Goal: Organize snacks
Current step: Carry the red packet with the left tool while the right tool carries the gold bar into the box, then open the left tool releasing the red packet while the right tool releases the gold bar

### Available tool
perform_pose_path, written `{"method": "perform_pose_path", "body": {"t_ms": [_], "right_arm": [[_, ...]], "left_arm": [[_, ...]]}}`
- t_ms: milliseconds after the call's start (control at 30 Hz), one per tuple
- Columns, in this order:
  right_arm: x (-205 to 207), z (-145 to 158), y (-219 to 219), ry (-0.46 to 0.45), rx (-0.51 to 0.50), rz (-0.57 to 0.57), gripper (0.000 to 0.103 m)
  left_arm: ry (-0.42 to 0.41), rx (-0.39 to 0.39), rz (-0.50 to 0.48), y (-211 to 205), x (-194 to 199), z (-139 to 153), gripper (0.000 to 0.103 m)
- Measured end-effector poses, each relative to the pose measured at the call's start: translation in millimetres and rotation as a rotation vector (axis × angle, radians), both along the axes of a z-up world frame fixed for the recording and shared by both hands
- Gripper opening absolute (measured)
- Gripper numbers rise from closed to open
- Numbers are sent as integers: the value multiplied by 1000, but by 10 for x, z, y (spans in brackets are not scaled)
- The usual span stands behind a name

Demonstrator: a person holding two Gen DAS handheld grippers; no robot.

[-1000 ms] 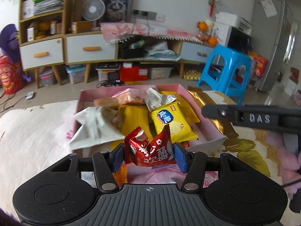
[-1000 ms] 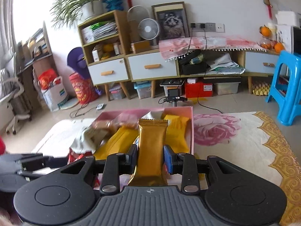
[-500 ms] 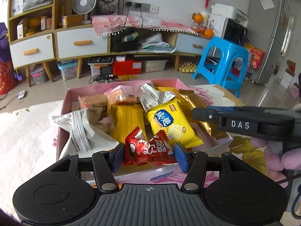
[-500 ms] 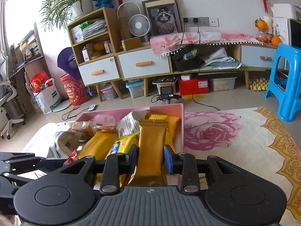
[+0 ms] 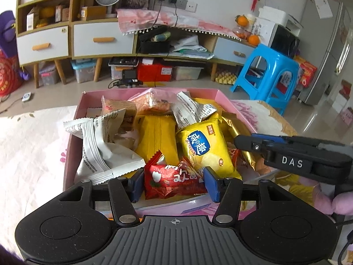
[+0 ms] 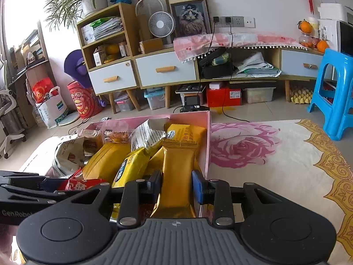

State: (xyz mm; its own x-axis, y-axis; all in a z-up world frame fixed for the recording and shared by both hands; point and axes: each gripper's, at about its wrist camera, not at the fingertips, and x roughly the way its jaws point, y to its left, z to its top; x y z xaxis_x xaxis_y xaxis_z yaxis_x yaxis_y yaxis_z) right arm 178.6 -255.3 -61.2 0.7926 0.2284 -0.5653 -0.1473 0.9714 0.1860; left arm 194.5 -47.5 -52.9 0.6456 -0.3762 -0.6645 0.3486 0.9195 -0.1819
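A pink box point(image 5: 72, 137) on the flowered cloth holds several snack packs: a yellow biscuit pack point(image 5: 205, 148), a yellow wafer pack point(image 5: 156, 134) and a white wrapper point(image 5: 99, 145). My left gripper point(image 5: 173, 182) is shut on a red snack pack point(image 5: 172, 180) over the box's near edge. My right gripper point(image 6: 176, 185) is shut on a long gold snack bar point(image 6: 176, 170) at the box's right side point(image 6: 208, 137). The right gripper also shows in the left wrist view point(image 5: 286, 154), with the gold bar point(image 5: 245, 150) below it.
The flowered cloth point(image 6: 264, 154) spreads to the right of the box. A blue plastic stool point(image 6: 335, 92) stands at the far right. A low cabinet with drawers point(image 6: 165, 70) and floor clutter lie beyond the table edge.
Both grippers have moved forward and down over the pink box, each still holding its pack. The box and its snacks look larger and closer.
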Motion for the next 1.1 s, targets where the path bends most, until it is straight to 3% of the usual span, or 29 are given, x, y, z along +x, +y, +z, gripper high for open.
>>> {"method": "perform_pose_path", "body": {"t_ms": [133,200,333,400,867,1100], "right_arm": [[-11,32,-4,-8,6,1,31],[-20,61,-10,-13,17,7,38],[-49,138,-2,-27,16,9,47],[-67,167,-1,-33,11,11,48],[-319,406,26,-58,-19,21,71],[-498,458,85,-49,-41,23,82]], "left_arm": [[-5,-3,-15,-15,-43,25,56],[-11,-2,-23,-26,-63,50,66],[-25,8,-35,-55,-121,101,69],[-29,10,-38,-62,-150,122,75],[-53,8,-50,2,-486,265,88],[-49,51,-56,102,-691,249,91]]}}
